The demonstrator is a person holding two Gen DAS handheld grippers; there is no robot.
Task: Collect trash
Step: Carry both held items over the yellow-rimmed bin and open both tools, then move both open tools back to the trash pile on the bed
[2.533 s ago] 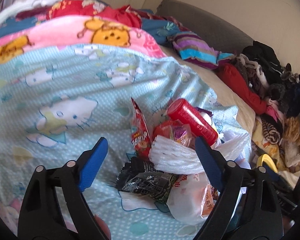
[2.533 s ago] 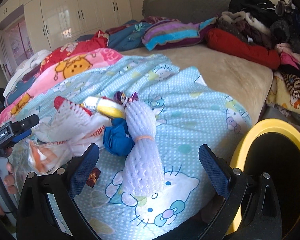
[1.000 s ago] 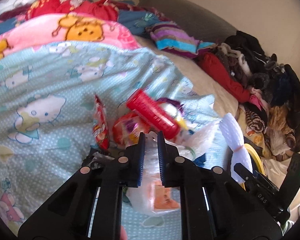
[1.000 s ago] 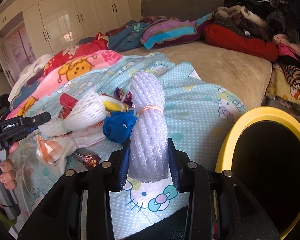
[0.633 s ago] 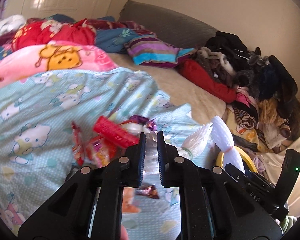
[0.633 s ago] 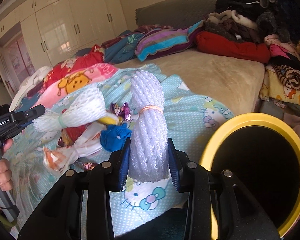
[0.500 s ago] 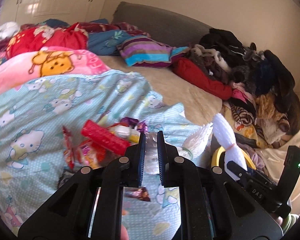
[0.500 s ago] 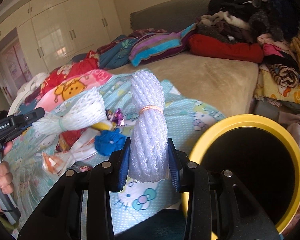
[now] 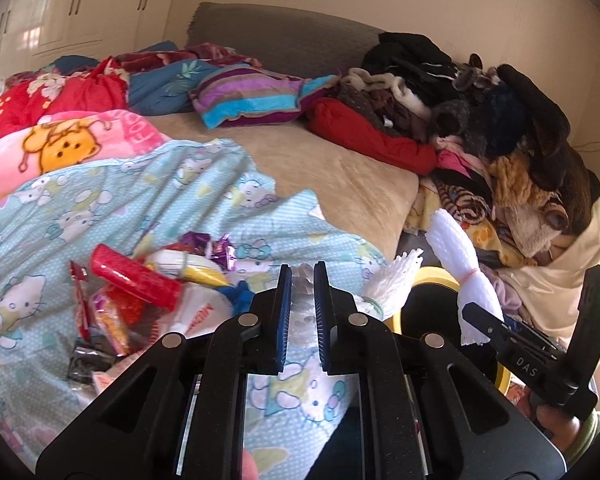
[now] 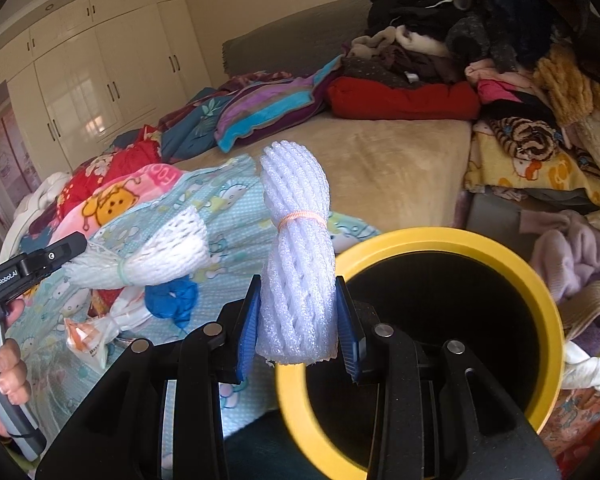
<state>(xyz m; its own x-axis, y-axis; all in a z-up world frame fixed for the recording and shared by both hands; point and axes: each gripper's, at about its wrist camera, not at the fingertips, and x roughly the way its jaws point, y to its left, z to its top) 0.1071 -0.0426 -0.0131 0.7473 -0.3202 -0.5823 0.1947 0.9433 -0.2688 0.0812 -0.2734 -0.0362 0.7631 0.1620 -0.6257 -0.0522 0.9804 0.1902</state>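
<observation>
My left gripper [image 9: 303,270] is shut on the thin end of a white foam net bundle [image 9: 388,280], which flares out to the right above the bed. The right wrist view shows this left gripper [image 10: 74,248] holding the bundle [image 10: 152,248], tied with a green band. My right gripper [image 10: 298,320] is shut on an upright white foam net roll [image 10: 296,264] with an orange band, held over the near rim of a yellow-rimmed black bin [image 10: 440,236]. In the left wrist view the right gripper [image 9: 466,314] and its roll [image 9: 456,256] hang above the bin [image 9: 432,276].
More trash lies on the Hello Kitty blanket [image 9: 80,208]: a red tube [image 9: 136,276], purple wrappers [image 9: 216,246], a black wrapper [image 9: 88,360], a blue wad [image 10: 172,296] and a plastic bag [image 10: 96,328]. Piled clothes [image 9: 500,128] stand behind the bin.
Both grippers rose off the bed with their foam nets and swung right toward the bin. The bin's mouth now sits under the right gripper's roll; the trash pile slid left in view.
</observation>
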